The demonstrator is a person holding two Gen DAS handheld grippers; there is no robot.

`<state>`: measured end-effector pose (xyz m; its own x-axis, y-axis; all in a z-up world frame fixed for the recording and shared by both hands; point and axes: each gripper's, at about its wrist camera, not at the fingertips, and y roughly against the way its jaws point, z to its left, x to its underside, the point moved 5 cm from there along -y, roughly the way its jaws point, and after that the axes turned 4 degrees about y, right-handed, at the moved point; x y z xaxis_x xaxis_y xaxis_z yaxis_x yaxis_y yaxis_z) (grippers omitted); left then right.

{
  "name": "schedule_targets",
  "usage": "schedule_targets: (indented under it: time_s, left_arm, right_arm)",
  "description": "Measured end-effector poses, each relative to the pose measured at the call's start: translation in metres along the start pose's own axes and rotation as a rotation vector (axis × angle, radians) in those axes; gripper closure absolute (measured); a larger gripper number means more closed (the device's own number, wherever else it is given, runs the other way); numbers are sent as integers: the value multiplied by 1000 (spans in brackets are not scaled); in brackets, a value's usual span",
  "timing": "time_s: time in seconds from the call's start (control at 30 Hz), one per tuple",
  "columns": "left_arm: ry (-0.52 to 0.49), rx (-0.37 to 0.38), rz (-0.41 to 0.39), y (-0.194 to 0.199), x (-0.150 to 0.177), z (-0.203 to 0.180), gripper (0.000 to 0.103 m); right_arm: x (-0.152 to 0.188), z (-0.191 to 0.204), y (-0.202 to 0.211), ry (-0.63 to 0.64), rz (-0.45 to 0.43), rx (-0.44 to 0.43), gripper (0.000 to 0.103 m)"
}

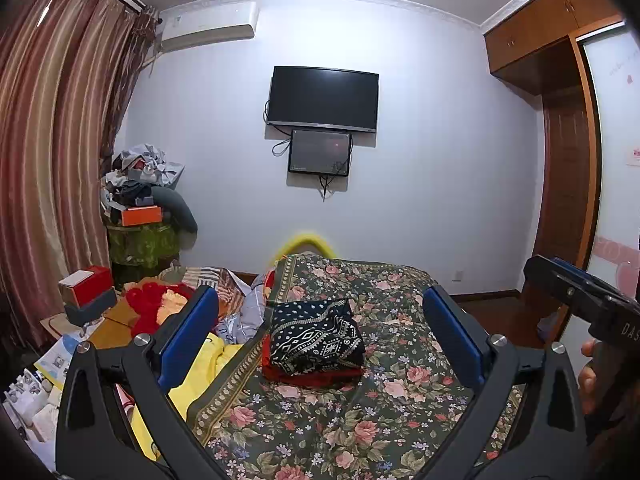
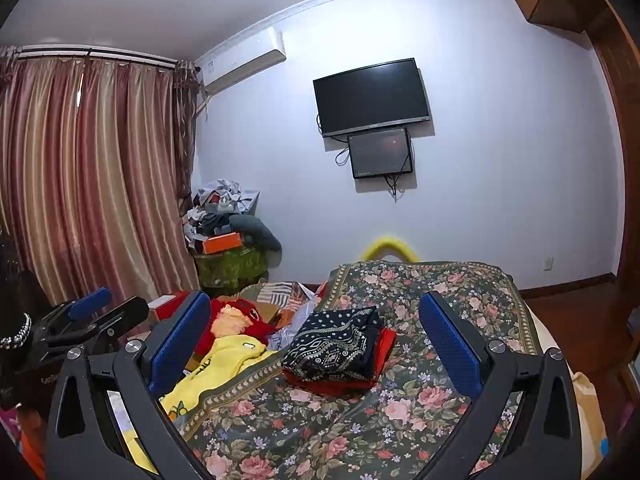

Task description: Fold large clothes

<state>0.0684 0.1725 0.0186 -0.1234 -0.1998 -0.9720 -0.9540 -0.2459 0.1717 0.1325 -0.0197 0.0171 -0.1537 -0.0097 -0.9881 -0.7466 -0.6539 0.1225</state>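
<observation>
Folded stack [image 1: 316, 340] ahead, between and beyond both claws – left claw [image 1: 320, 328], right claw [image 2: 316, 332] wide, empty, near level.

Two black two-finger grippers with blue pads – the left gripper [image 1: 320, 332] and the right gripper [image 2: 316, 332]. One folded stack of two garments: a navy white-patterned folded cloth [image 1: 318, 336] on a red folded cloth [image 1: 312, 376]. One dark floral bedspread [image 1: 360, 412]. Two black wall screens – a large television [image 1: 323, 98] and a smaller monitor [image 1: 319, 153]. One white air conditioner [image 1: 208, 26]. One yellow garment [image 2: 216, 372].
</observation>
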Motion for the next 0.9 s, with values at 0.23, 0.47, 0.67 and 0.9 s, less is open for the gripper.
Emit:
schedule_targets:
  time_s: [0.23, 0.47, 0.67, 0.9]
  left_arm:
    - [1, -4, 9, -2, 1, 2, 1]
    - [-3, 0, 17, -5, 3, 0, 1]
    - [-4, 9, 19, -6, 2, 0, 0]
    - [-2, 18, 24, -8, 2, -1, 0]
  right_arm:
    - [1, -2, -1, -4, 15, -5, 0]
    - [0, -3, 2, -3, 21, -6, 0]
    - [-1, -5, 4, -6, 24, -7, 0]
    - [-1, -6, 2, -11, 27, -7, 0]
